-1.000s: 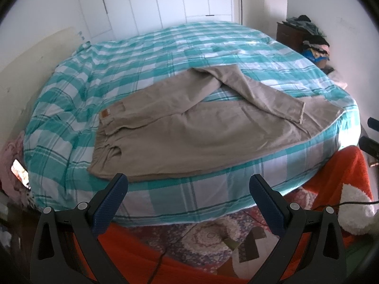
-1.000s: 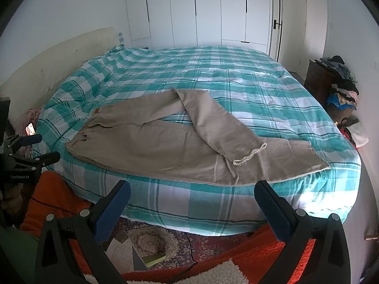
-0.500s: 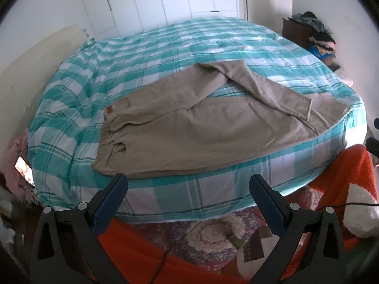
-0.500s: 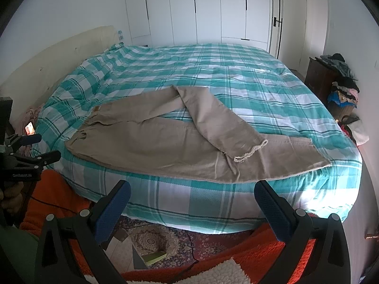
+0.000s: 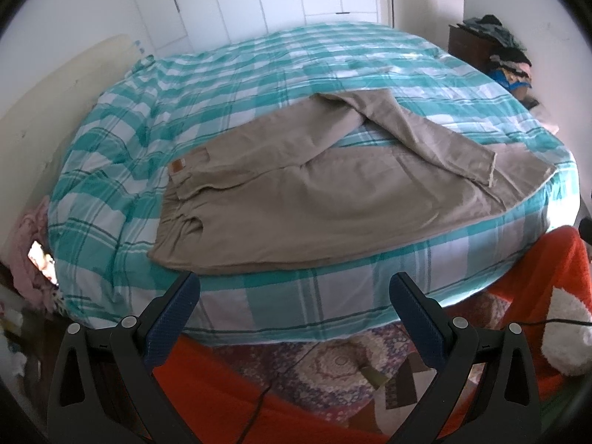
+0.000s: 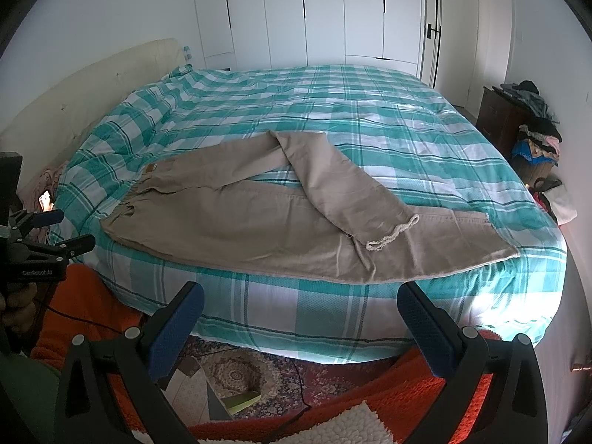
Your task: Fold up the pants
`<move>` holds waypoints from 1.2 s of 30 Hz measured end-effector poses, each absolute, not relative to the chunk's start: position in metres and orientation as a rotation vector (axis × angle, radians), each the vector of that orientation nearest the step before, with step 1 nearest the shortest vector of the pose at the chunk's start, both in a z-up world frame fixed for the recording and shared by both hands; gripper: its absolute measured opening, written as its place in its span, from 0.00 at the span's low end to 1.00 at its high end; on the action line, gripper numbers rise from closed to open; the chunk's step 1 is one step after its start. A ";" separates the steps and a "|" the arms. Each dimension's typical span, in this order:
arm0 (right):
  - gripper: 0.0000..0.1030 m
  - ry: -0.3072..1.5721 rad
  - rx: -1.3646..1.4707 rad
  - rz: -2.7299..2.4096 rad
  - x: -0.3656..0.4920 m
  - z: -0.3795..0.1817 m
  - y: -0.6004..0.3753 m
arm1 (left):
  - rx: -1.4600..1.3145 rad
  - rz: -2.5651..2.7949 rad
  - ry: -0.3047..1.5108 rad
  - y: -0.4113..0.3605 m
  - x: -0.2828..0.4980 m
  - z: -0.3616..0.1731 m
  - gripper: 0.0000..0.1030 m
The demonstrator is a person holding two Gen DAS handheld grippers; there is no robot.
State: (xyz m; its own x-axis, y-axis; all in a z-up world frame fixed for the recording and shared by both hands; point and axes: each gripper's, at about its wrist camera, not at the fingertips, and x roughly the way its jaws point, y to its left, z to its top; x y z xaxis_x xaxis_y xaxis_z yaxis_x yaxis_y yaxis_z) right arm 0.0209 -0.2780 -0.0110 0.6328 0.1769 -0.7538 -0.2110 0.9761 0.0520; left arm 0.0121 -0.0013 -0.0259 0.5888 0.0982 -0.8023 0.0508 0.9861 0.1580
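Beige pants (image 5: 296,192) (image 6: 236,218) lie flat near the front edge of the bed (image 5: 259,74) (image 6: 333,103), waistband to the left. The far leg is bent back and crosses over the near leg, its frayed hem (image 6: 392,233) on top. My left gripper (image 5: 292,296) is open and empty, in front of the bed's edge below the waistband side. My right gripper (image 6: 299,301) is open and empty too, below the near leg. In the right wrist view the left gripper (image 6: 51,233) shows at the left edge, held in a hand.
A cream headboard (image 6: 85,85) runs along the left. White wardrobe doors (image 6: 322,11) stand behind the bed. A dark cabinet with piled clothes (image 6: 525,118) is at the right. Patterned rug (image 6: 240,373) and orange fabric (image 5: 525,281) lie below the bed's edge.
Both views have crept nearer the bed and risen slightly; the pants appear a little higher and larger. The pants have not moved and both grippers stay open.
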 end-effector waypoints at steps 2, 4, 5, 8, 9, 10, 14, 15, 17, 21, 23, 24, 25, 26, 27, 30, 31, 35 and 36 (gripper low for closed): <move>1.00 0.857 -0.041 0.221 0.020 -0.012 -0.278 | 0.171 0.029 0.945 0.000 0.013 -0.026 0.99; 1.00 0.861 -0.041 0.221 0.022 -0.011 -0.278 | 0.174 0.031 0.948 -0.001 0.013 -0.026 0.99; 1.00 0.861 -0.041 0.221 0.022 -0.011 -0.278 | 0.177 0.032 0.950 -0.001 0.013 -0.027 0.99; 1.00 0.865 -0.039 0.221 0.022 -0.012 -0.278 | 0.185 0.037 0.953 -0.002 0.014 -0.028 0.99; 1.00 0.866 -0.039 0.221 0.022 -0.012 -0.278 | 0.187 0.037 0.954 -0.002 0.014 -0.028 0.99; 1.00 0.867 -0.039 0.221 0.022 -0.012 -0.278 | 0.190 0.037 0.954 -0.003 0.014 -0.028 0.99; 1.00 0.865 -0.039 0.221 0.023 -0.012 -0.278 | 0.197 0.041 0.957 -0.002 0.015 -0.029 0.99; 1.00 0.865 -0.039 0.221 0.023 -0.012 -0.278 | 0.200 0.042 0.958 -0.002 0.015 -0.029 0.99; 1.00 0.865 -0.039 0.221 0.022 -0.013 -0.278 | 0.202 0.044 0.959 -0.002 0.015 -0.030 0.99; 1.00 0.869 -0.036 0.219 0.023 -0.012 -0.277 | 0.213 0.047 0.961 -0.003 0.015 -0.031 0.99; 1.00 0.869 -0.035 0.219 0.023 -0.013 -0.277 | 0.219 0.050 0.964 -0.003 0.015 -0.031 0.99; 1.00 0.869 -0.036 0.219 0.023 -0.013 -0.277 | 0.222 0.052 0.965 -0.003 0.015 -0.032 0.99; 1.00 0.869 -0.036 0.220 0.023 -0.013 -0.277 | 0.224 0.053 0.966 -0.003 0.015 -0.032 0.99; 1.00 0.869 -0.036 0.220 0.023 -0.013 -0.277 | 0.226 0.054 0.968 -0.003 0.015 -0.033 0.99; 1.00 0.869 -0.036 0.220 0.023 -0.013 -0.277 | 0.229 0.055 0.970 -0.003 0.015 -0.033 0.99; 1.00 0.870 -0.035 0.220 0.023 -0.013 -0.277 | 0.233 0.055 0.972 -0.004 0.015 -0.034 0.99; 1.00 0.871 -0.035 0.220 0.023 -0.013 -0.277 | 0.234 0.055 0.973 -0.004 0.015 -0.034 0.99; 1.00 0.870 -0.037 0.220 0.023 -0.013 -0.277 | 0.243 0.060 0.978 -0.004 0.016 -0.037 0.99; 1.00 0.870 -0.036 0.220 0.023 -0.013 -0.277 | 0.245 0.061 0.980 -0.004 0.015 -0.037 0.99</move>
